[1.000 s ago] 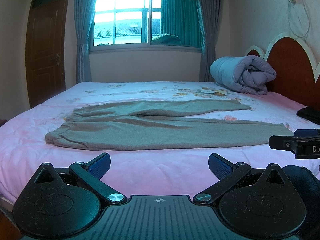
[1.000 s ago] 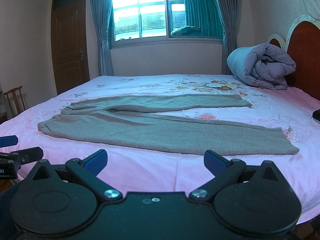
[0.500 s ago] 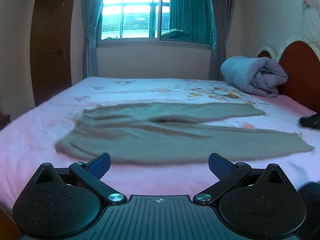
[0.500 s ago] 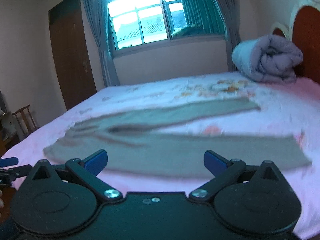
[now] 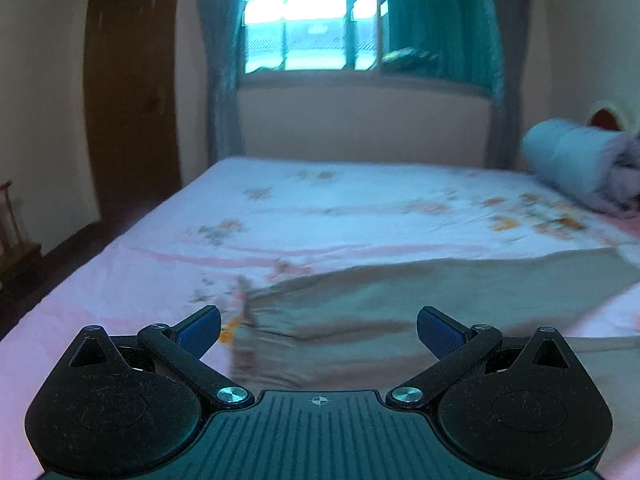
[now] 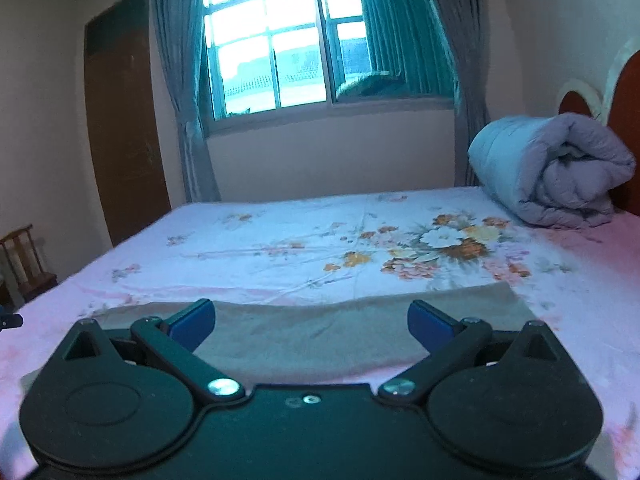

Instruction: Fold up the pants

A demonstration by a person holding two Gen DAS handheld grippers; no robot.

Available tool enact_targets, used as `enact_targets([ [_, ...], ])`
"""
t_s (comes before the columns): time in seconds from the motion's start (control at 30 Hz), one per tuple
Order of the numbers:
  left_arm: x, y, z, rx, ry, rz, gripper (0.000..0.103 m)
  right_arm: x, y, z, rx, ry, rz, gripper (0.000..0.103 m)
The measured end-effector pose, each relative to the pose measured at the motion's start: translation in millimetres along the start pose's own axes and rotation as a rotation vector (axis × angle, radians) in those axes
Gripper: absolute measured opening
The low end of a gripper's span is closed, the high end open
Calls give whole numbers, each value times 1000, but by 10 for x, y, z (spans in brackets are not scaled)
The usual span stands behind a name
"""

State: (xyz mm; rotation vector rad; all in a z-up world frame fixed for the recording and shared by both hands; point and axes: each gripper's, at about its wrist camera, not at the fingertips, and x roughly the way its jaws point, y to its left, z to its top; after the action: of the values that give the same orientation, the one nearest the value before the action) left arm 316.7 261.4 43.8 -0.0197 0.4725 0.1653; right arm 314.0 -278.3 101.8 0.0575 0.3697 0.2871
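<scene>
Grey-brown pants [image 5: 400, 300] lie flat on the pink floral bed sheet [image 5: 320, 208]. In the left wrist view their waistband end sits just beyond my left gripper [image 5: 318, 326], which is open with nothing between its blue pads. In the right wrist view a pant leg [image 6: 320, 332] stretches across in front of my right gripper [image 6: 310, 320], its cuff end to the right. That gripper is open and empty too, low over the fabric. The near parts of the pants are hidden behind both gripper bodies.
A rolled grey-blue duvet [image 6: 552, 172] lies at the right by the red headboard [image 6: 628, 112]. Behind the bed are a window with curtains [image 6: 280, 48] and a brown door [image 6: 120, 120]. A wooden chair [image 6: 24, 256] stands at the left.
Both grippers have moved forward and lower over the bed, close above the pants. The left one shifted toward the waistband end. Both stayed open.
</scene>
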Motion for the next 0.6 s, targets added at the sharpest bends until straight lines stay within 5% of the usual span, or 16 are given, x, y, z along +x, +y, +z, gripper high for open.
enact_targets([
  [0.37, 2020, 565, -156, -66, 202, 4, 103, 1603, 257, -172, -45, 113, 20, 97],
  [0.6, 2829, 528, -250, 6, 273, -126, 99, 2143, 260, -163, -66, 145, 14, 97],
])
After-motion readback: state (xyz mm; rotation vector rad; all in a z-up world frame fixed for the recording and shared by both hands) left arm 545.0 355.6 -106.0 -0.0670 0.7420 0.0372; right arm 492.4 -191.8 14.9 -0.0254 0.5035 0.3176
